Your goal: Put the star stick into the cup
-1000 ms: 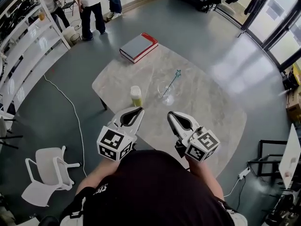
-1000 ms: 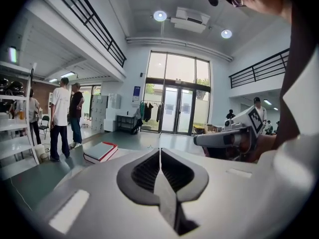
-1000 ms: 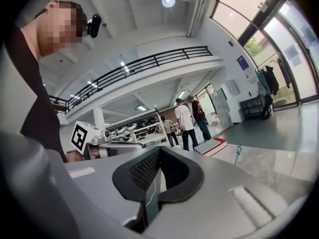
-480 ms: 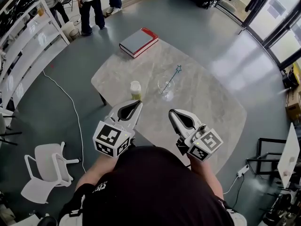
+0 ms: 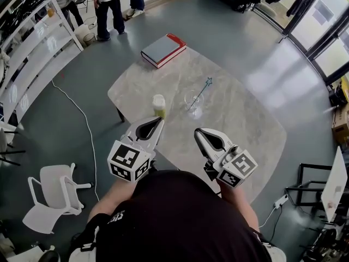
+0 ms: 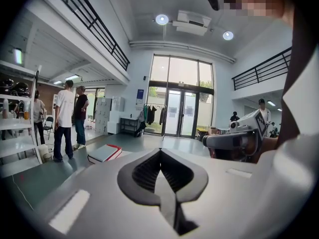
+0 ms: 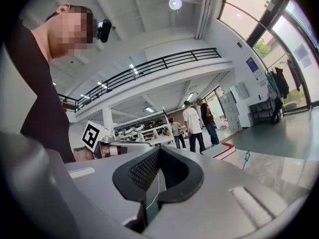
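Observation:
A thin stick topped with a blue-green star (image 5: 206, 83) leans up to the right, its lower end inside a clear glass cup (image 5: 192, 105) at the middle of the marble table (image 5: 245, 124). In the right gripper view the star stick (image 7: 245, 159) shows far off to the right. My left gripper (image 5: 160, 119) hovers near the table's front edge, jaws shut on nothing; its own view shows the tips (image 6: 160, 151) pressed together. My right gripper (image 5: 197, 131) is beside it, also shut and empty, pads (image 7: 149, 183) meeting. Both are well short of the cup.
A small lidded container of yellow-green liquid (image 5: 158, 106) stands left of the glass. A red-edged book (image 5: 163, 49) lies at the table's far corner. People stand on the floor beyond (image 5: 112, 7). White shelving (image 5: 32, 53), a cable and a tipped white chair (image 5: 54, 192) are at left.

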A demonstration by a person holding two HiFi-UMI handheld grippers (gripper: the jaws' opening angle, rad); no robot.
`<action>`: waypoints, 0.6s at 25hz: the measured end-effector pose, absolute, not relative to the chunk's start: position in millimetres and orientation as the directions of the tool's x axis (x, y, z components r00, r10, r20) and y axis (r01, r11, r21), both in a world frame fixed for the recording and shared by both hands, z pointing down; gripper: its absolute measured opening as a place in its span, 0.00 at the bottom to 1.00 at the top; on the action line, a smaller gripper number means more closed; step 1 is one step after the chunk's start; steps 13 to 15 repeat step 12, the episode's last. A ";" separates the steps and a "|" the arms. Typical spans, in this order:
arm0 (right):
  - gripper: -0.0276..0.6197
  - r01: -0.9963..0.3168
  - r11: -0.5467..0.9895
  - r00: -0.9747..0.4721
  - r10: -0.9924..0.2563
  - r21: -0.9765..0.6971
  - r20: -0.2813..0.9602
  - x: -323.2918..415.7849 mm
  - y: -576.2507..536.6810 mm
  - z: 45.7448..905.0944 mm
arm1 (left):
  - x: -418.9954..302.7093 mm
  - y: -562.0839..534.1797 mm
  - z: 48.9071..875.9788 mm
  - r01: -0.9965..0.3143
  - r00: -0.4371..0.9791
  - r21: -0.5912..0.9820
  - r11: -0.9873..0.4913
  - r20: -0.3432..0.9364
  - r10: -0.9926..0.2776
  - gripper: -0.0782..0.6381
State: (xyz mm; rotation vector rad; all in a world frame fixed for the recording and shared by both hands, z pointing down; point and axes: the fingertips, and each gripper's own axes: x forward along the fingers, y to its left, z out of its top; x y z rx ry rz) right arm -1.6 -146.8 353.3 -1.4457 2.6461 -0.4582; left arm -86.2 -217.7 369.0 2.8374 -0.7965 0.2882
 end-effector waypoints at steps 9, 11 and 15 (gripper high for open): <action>0.06 -0.801 0.511 -0.555 -0.829 -0.314 0.066 -5.6 -146.2 356.8 | -89.0 -214.2 375.7 -0.534 0.833 0.126 -0.836 0.250 -0.494 0.11; 0.06 -0.799 0.511 -0.556 -0.828 -0.316 0.067 -7.1 -146.9 357.5 | -90.3 -215.0 377.5 -0.535 0.832 0.128 -0.835 0.253 -0.494 0.11; 0.06 -0.799 0.511 -0.557 -0.828 -0.317 0.067 -7.6 -147.3 357.8 | -90.8 -215.6 378.5 -0.535 0.832 0.129 -0.835 0.255 -0.493 0.11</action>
